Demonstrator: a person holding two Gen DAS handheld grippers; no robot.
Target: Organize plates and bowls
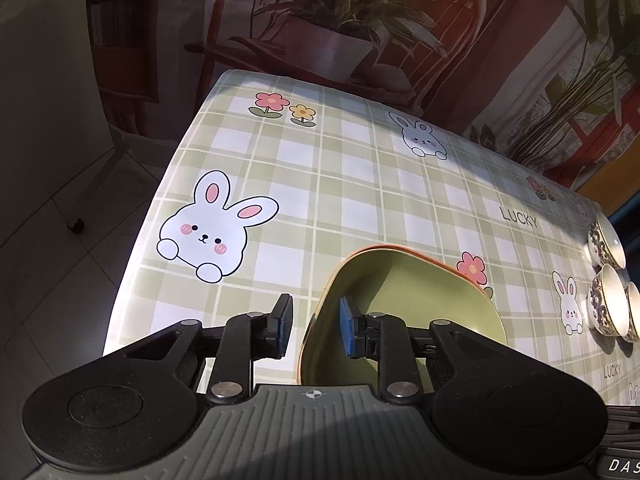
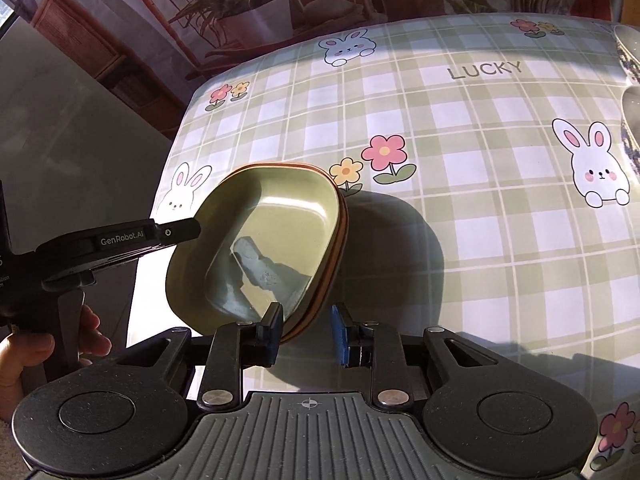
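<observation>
A stack of squarish plates, green on top with orange ones under it, rests on the bunny tablecloth; it also shows in the right wrist view. My left gripper is open, its jaws straddling the stack's left rim, right pad inside the plate. My right gripper is open, its jaws straddling the stack's near right rim; the orange edges sit between the pads. The left gripper's body shows at the plate's left rim in the right wrist view. Several patterned bowls stand at the right.
The table's left edge drops to a tiled floor. A plant-print backdrop hangs behind the far edge. Patterned bowl rims cut the right border of the right wrist view. A hand holds the left gripper.
</observation>
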